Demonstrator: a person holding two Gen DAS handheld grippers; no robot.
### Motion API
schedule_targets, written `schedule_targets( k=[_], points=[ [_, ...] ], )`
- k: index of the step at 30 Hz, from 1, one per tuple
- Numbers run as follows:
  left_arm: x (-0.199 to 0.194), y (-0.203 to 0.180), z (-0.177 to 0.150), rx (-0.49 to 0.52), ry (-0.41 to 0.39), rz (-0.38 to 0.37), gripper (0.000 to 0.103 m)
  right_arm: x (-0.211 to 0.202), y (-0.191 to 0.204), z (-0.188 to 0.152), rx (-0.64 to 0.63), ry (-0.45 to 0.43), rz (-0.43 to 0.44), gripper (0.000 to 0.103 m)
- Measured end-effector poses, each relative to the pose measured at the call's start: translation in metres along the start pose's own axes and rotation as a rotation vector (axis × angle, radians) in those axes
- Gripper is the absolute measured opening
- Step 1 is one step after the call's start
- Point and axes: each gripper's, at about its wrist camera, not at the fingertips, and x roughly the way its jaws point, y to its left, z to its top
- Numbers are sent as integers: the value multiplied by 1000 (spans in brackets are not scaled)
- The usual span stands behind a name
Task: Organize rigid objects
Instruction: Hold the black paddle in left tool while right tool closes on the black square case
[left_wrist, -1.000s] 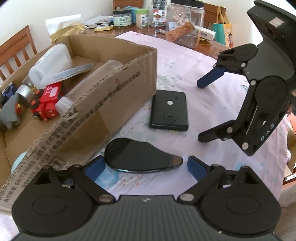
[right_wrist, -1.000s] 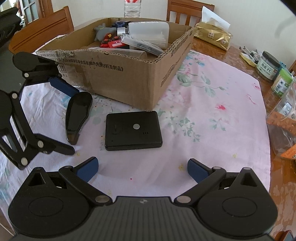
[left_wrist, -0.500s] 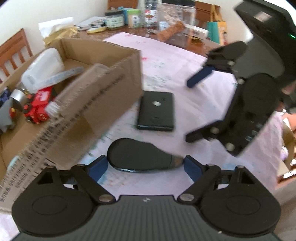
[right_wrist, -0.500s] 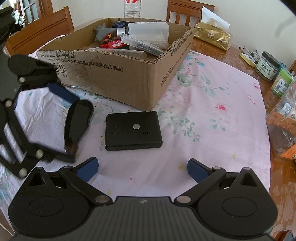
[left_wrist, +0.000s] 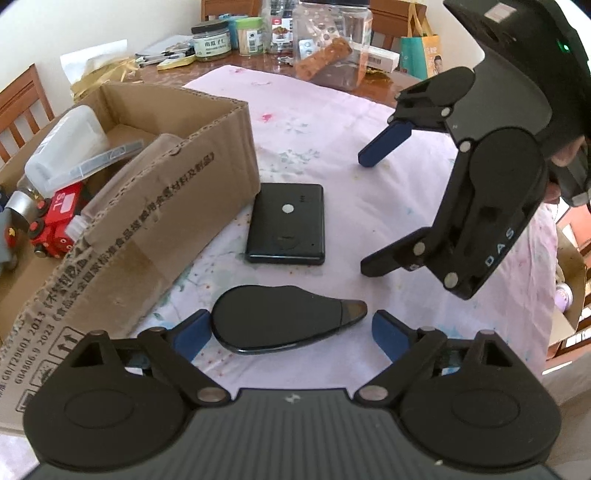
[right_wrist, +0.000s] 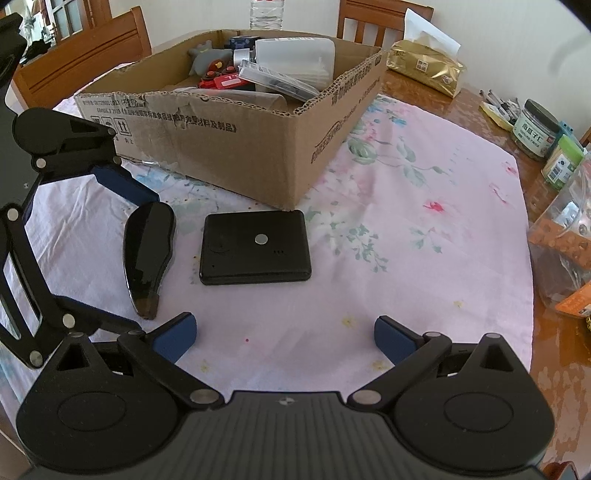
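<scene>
A glossy black teardrop-shaped object (left_wrist: 280, 323) (right_wrist: 149, 251) lies flat on the pink cloth. My left gripper (left_wrist: 288, 332) (right_wrist: 142, 258) straddles it lengthwise, its jaws opening; the left pad sits at the rounded end, and the right pad stands just clear of the brown tip. Beyond it lies a black rectangular device (left_wrist: 286, 225) (right_wrist: 255, 247), beside the cardboard box (left_wrist: 166, 192) (right_wrist: 236, 158). My right gripper (right_wrist: 284, 336) (left_wrist: 369, 212) hovers open over bare cloth just short of the device, holding nothing.
The box holds a white bottle (left_wrist: 62, 147), a red toy truck (left_wrist: 55, 221), a grey toy (right_wrist: 207, 61) and a clear flat case (right_wrist: 277, 79). Jars (left_wrist: 212, 40), a plastic tub (left_wrist: 332, 37) and a gold tissue pack (right_wrist: 424, 66) stand around the table's far edges. Wooden chairs surround the table.
The left gripper's fingers drew in around the teardrop object, then widened slightly; its view swung briefly and settled. The object still lies on the cloth. The right gripper has not moved.
</scene>
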Motion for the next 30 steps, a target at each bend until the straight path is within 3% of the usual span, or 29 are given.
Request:
schedule_targets(
  k=[6,14,18,22,27,30],
  points=[
    [1,8,0,-74,-26,12,89,0,0,1,-4,2,2,103],
    [-17,18,-24,-190,6,124,90,5,11,16,-38,-21,24,103],
    [-23,28,-35,-280,17,157,90,15,18,29,-54,-38,47,103],
    [-25,30,-40,-303,16,171,90,23,23,41,-71,-45,45,102],
    [-26,31,-41,-310,13,173,90,20,24,47,-54,-54,34,79],
    [-25,30,-40,-311,13,175,90,18,23,49,-30,-47,15,74]
  ],
)
